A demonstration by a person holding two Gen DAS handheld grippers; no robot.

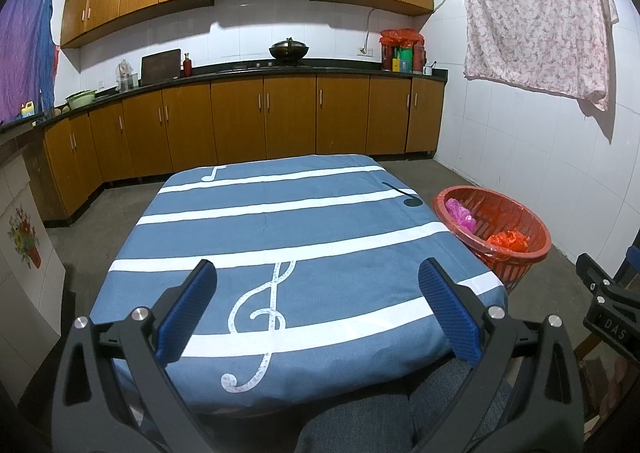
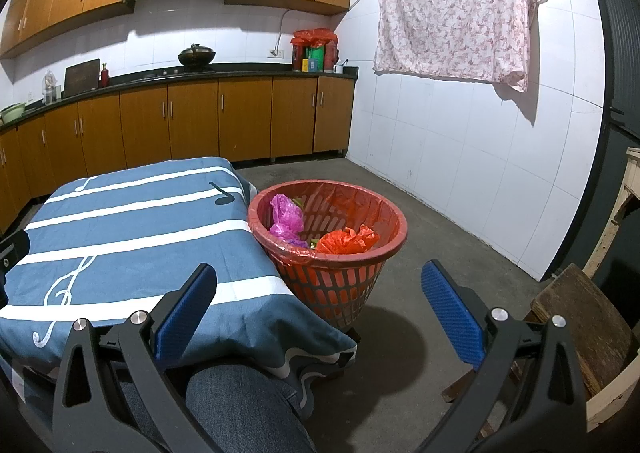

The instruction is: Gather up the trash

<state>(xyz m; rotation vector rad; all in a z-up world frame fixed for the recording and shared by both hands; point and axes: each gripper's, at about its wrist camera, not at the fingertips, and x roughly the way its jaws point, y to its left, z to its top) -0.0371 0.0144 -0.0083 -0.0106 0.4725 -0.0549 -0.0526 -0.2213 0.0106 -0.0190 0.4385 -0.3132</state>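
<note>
Left wrist view: my left gripper [image 1: 318, 281] hovers over the table [image 1: 280, 221], spread wide, empty. My right gripper [image 2: 319, 283], equally wide and empty, faces the red basket [image 2: 394, 243] holding pink [image 2: 286, 213] and orange bags [image 2: 348, 241], right of the table.

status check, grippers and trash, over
Left gripper open, empty. Right gripper open, empty. Pink bag and orange bag in red basket. Nothing in the way.

Surface [image 1: 280, 221] wearing blue music-note cloth [image 1: 328, 281]; red basket [image 2: 332, 253] w/ bags sitting on concrete floor [image 2: 440, 253] beside it.
</note>
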